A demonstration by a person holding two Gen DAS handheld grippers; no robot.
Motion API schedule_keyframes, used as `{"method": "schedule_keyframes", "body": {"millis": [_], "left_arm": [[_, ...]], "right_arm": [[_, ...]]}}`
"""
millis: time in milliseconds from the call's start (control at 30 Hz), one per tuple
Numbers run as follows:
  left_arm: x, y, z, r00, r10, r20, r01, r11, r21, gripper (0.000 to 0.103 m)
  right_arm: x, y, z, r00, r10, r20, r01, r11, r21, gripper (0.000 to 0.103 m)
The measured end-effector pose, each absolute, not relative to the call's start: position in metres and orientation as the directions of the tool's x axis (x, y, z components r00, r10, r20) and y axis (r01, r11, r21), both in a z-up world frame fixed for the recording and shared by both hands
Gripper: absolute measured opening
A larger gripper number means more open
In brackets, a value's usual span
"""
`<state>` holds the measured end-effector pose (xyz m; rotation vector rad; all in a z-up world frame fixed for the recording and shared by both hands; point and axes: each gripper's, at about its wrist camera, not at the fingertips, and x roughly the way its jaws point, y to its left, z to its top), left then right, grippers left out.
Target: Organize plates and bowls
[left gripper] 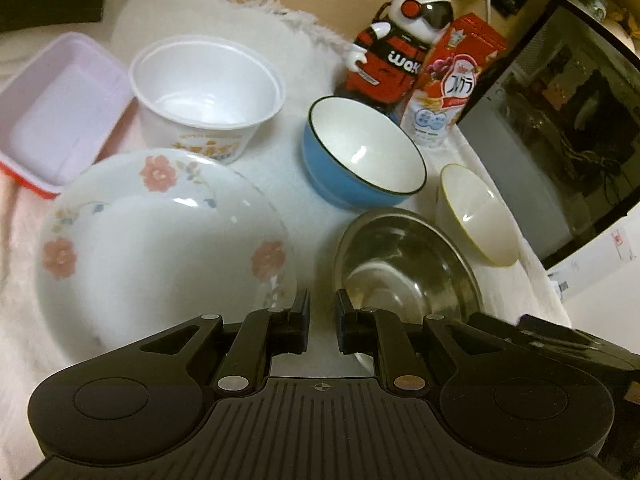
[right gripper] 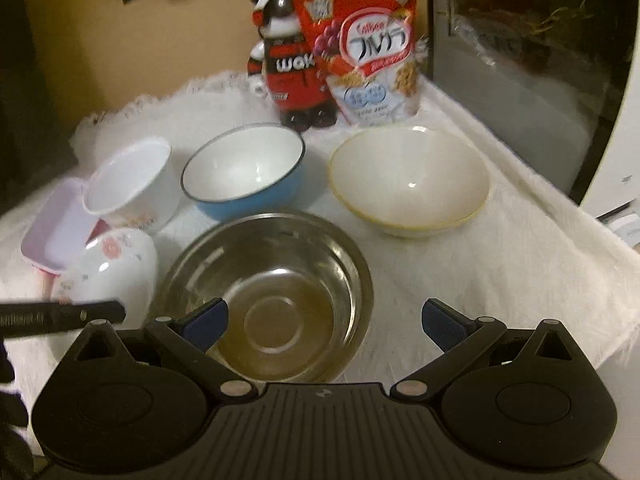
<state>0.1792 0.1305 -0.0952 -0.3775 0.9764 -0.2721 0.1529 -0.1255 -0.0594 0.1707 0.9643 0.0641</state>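
Right gripper (right gripper: 324,320), jaws spread, hangs over the round stainless-steel bowl (right gripper: 272,300) at lower centre, apparently to grasp it; left gripper (left gripper: 322,320), jaws nearly together, holds nothing.

Behind the steel bowl (right gripper: 272,292): cereal bag (right gripper: 370,46) blurred, small print unreadable; front of it covering part of the panda figure (right gripper: 286,60). Left of the steel bowl: pink tray (right gripper: 56,232) half hidden by the foam cup (right gripper: 132,184) and floral plate (right gripper: 112,268). Near rim of the steel bowl (left gripper: 404,264) hidden under the left gripper (left gripper: 322,320). Microwave (left gripper: 560,128) right of it cut off by the edge.
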Motion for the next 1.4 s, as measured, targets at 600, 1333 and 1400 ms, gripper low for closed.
{"method": "schedule_keyframes", "body": {"millis": [600, 1333, 1400], "left_arm": [[0.23, 0.103, -0.124, 0.434, -0.425, -0.794, 0.013, 0.884, -0.467, 0.03], [0.169, 0.244, -0.1, 0.607, -0.058, -0.792, -0.308, 0.902, -0.302, 0.03], [0.164, 0.254, -0.098, 0.617, -0.028, -0.787, -0.332, 0.897, -0.292, 0.028]], "right_arm": [[0.227, -0.139, -0.117, 0.381, 0.335, -0.862, -0.063, 0.939, 0.338, 0.066], [0.25, 0.052, -0.093, 0.287, 0.501, -0.816, -0.554, 0.782, 0.286, 0.072], [0.252, 0.059, -0.097, 0.277, 0.492, -0.826, -0.563, 0.779, 0.275, 0.07]]}}
